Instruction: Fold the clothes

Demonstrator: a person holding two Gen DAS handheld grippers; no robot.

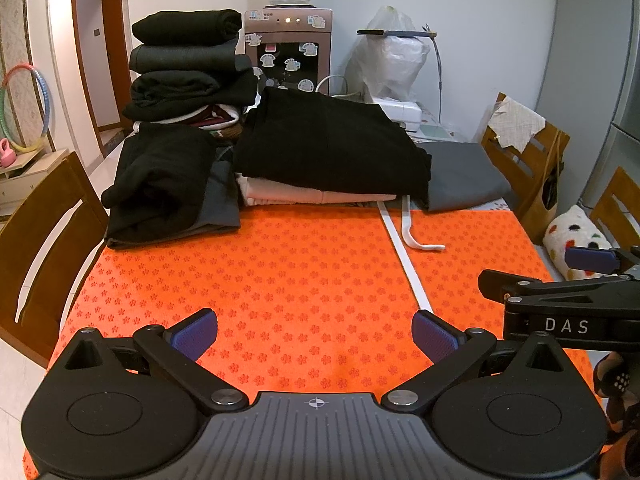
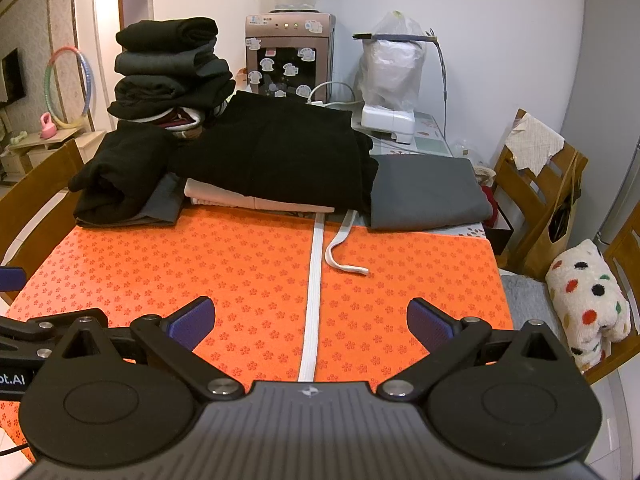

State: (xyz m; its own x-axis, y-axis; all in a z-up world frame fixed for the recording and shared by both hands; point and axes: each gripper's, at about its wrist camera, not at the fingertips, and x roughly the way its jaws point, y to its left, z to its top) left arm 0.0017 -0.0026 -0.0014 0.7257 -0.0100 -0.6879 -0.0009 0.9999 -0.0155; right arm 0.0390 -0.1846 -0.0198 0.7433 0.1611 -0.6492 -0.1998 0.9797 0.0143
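Lying past the flower-embossed orange mat (image 1: pixel 280 264), soft black folded garments (image 1: pixel 332 152).

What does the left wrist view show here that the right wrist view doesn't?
Only the left wrist view shows a doorway behind the stack.

Only the right wrist view shows the whole spotted plush and a wall TV.

Both show the orange mat, the black stack, the water dispenser, and the open left gripper and right gripper.

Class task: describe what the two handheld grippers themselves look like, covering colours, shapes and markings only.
Both the left gripper and right gripper are matte black with round disc housings, a ribbed grey centre plate bearing a crosshair mark, and blue textured pads on the jaws. White "DAS" lettering marks the right gripper's side.
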